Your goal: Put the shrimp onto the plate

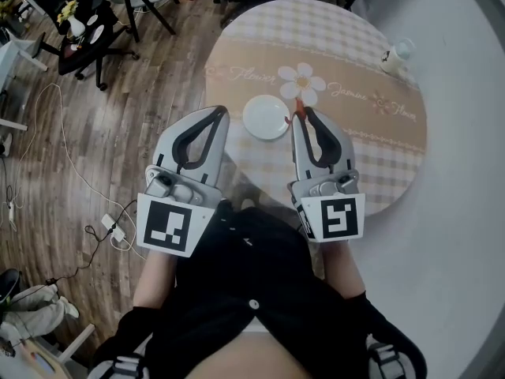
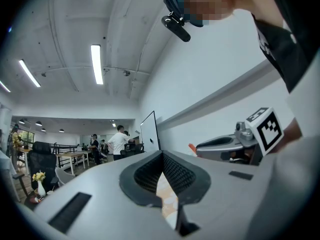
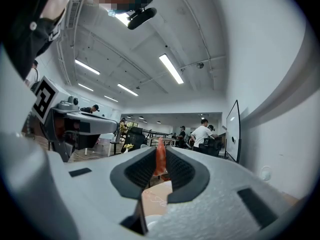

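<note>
An orange shrimp is pinched upright between the tips of my right gripper, its end sticking out above them; in the head view the shrimp shows at the tip of the right gripper, just right of the small white plate on the round table. My left gripper hangs to the left of the plate, over the table's near-left edge, shut with nothing in it. In the left gripper view its jaws meet at the tips, and the shrimp shows on the right gripper beyond.
The round table has a checked cloth with a daisy print. A small white bottle lies near its far right edge. Office chairs stand on the wood floor at the left, with a white cable and power strip lower down.
</note>
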`<state>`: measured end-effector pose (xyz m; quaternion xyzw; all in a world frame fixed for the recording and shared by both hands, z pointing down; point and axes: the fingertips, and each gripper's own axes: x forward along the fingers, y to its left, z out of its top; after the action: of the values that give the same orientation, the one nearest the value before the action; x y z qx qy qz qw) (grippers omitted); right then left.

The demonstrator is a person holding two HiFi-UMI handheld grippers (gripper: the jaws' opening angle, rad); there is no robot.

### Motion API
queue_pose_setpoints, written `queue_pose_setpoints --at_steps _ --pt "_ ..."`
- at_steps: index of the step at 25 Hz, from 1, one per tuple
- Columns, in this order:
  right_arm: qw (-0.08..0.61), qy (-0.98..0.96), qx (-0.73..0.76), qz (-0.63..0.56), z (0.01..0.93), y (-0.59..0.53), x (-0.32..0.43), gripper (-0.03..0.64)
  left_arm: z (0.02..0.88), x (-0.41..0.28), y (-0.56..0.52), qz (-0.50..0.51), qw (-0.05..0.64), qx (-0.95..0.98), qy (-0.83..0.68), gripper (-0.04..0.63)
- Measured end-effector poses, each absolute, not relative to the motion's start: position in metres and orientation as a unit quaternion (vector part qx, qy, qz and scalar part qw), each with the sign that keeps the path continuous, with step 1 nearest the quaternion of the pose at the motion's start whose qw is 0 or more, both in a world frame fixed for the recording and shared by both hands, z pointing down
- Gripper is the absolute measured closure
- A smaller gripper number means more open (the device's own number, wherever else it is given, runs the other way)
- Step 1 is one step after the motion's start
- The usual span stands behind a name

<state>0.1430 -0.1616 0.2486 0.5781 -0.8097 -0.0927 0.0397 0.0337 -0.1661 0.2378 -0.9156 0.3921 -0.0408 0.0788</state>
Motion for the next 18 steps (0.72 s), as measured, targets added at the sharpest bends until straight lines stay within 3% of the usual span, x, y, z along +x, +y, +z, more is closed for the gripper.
queue_pose_setpoints --at_steps 18 --pt "0.067 -0.802 0.588 -0.081 0.264 -0.176 0.138 0.569 0.248 0.018 -0.180 -0.040 0.064 -0.917 0.392 0.592"
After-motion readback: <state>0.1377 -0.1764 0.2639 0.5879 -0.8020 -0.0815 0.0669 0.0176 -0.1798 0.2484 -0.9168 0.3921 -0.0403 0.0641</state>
